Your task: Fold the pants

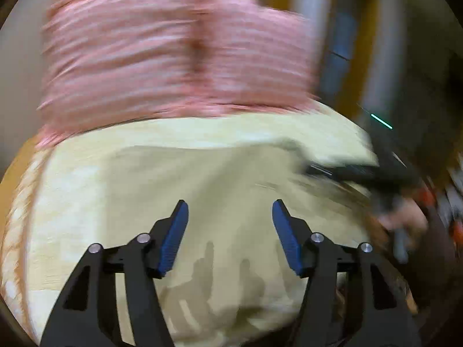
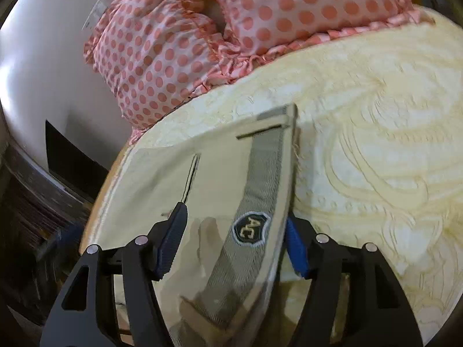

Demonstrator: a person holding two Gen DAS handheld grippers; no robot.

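Beige pants lie on a cream quilted bed; their grey waistband with a dark "AC" badge runs up the middle of the right wrist view. My right gripper is open, its blue pads either side of the waistband, just above the cloth. In the blurred left wrist view the pants fill the lower half. My left gripper is open and empty above them. The right gripper's dark body shows at the pants' right edge.
Pink polka-dot pillows with frilled edges lie at the head of the bed; they also show in the left wrist view. A white wall and dark floor are to the left. The bed edge drops off at left.
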